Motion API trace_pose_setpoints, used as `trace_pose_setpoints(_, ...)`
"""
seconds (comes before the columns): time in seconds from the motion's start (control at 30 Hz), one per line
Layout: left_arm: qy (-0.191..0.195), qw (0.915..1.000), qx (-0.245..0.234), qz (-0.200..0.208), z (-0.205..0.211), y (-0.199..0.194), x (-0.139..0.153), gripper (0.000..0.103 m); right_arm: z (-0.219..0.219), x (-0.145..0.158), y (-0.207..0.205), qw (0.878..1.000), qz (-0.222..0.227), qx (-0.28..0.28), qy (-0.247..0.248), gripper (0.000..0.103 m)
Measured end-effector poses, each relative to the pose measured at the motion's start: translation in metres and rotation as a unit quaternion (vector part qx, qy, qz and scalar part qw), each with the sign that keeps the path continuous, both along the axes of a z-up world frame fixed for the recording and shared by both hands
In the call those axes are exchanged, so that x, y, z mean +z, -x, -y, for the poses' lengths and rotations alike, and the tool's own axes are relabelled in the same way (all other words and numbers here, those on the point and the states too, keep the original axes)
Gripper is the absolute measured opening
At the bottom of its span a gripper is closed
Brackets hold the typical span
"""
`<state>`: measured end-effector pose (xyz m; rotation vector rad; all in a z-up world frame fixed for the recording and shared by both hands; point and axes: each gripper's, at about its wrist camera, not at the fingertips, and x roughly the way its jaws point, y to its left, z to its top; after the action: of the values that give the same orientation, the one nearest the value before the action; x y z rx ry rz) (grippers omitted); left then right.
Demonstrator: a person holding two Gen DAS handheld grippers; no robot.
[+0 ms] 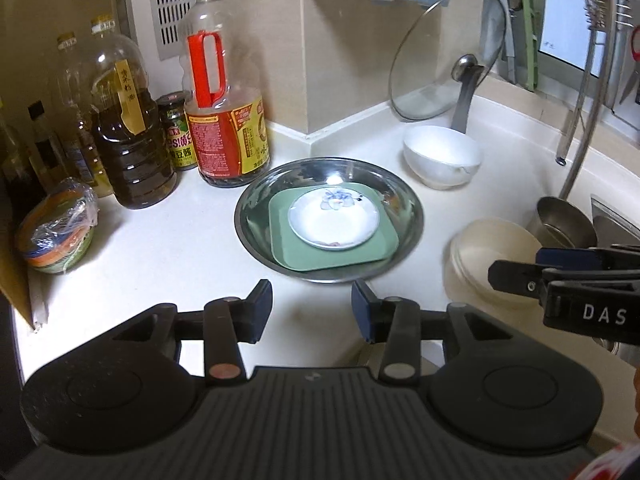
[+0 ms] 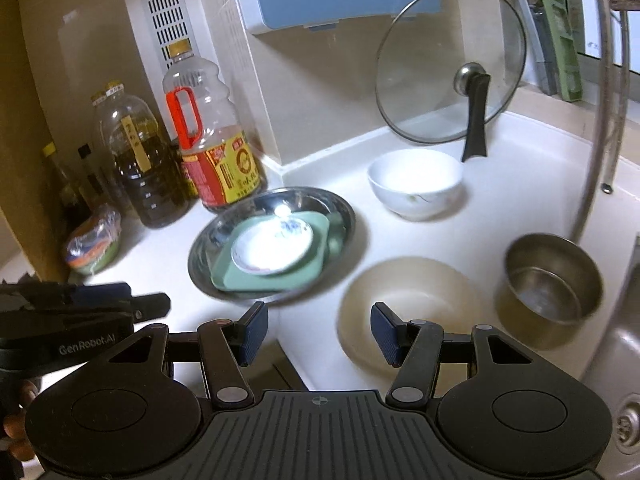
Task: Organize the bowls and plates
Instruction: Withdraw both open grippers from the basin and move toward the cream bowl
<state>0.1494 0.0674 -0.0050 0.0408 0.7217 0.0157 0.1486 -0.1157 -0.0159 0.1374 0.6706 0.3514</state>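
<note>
Plates nest small-on-large: floral saucer on green plate in steel dish. Both hand-held grippers, left and right, are agape, empty; cream bowl sits at our right's 1 o'clock.

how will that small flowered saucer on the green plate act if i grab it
The small saucer looks glazed ceramic, so probably slippery and chippable. It sits loose on the green plate inside the steel dish, so a push would likely slide it. Its shallow rim offers little grip.

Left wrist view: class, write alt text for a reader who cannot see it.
A saucer sits on a green plate inside a steel pan on a white counter. The open left gripper hovers in front, holding nothing.
</note>
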Motion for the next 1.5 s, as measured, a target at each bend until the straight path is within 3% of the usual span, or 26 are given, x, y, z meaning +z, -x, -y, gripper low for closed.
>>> trace_pose_setpoints(0.2, 0.008, 1.0, 0.003, 0.004, 0.022, 0.026, 0.004, 0.041, 0.024, 0.0, 0.026, 1.0, -0.004, 0.001, 0.005, 0.057)
trace_pose_setpoints(0.77, 0.009, 0.9998, -0.009, -0.013, 0.086, 0.085, 0.005, 0.041, 0.1, -0.006, 0.085, 0.998, -0.031, -0.025, -0.042, 0.057)
trace_pose_setpoints(1.5, 0.005, 0.999, -0.028, -0.035, 0.143, 0.117, 0.001, 0.041, 0.153, -0.015, 0.126, 0.997, -0.045, -0.057, -0.016, 0.057)
